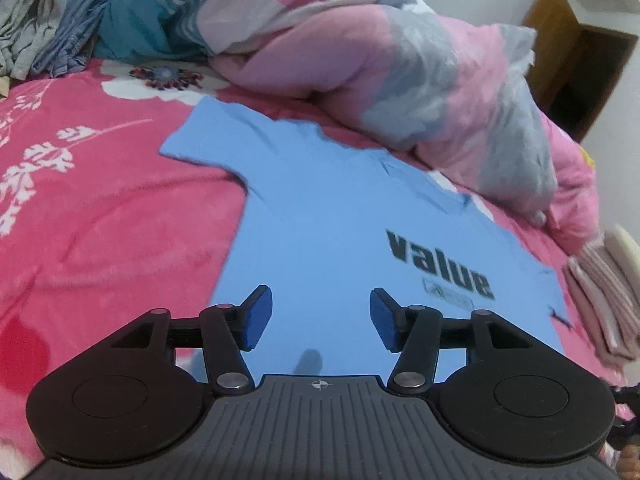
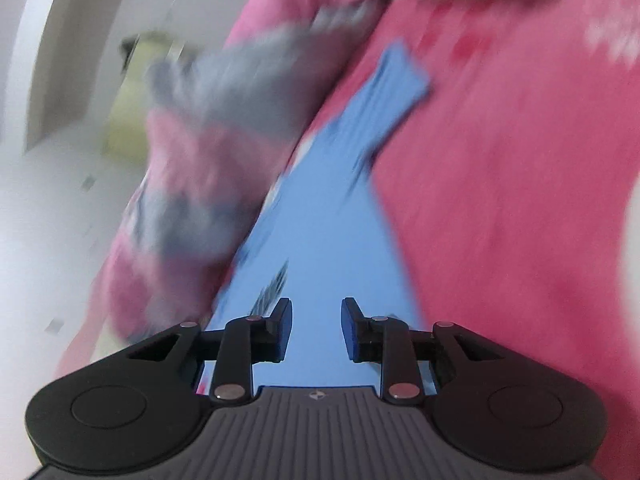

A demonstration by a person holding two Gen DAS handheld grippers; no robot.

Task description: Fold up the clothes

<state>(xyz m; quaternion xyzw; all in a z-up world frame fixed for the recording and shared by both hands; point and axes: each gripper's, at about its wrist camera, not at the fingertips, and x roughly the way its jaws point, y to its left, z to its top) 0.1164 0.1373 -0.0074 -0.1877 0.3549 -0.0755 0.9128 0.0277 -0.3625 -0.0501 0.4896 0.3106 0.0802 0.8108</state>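
The light blue t-shirt [image 1: 332, 216] with "value" printed on it is lying flat on the pink flowered bedspread [image 1: 100, 220] beside a bunched-up pink and grey duvet [image 1: 420, 80], and the left gripper [image 1: 321, 317] and right gripper [image 2: 316, 330] are both hovering over it with jaws apart, gripping nothing.

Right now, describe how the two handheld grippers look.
Both match: the left gripper and right gripper have black linkage arms with silver pivot pins, blue pads on the fingers, round black side housings, and a ribbed grey base bearing a small crosshair mark.
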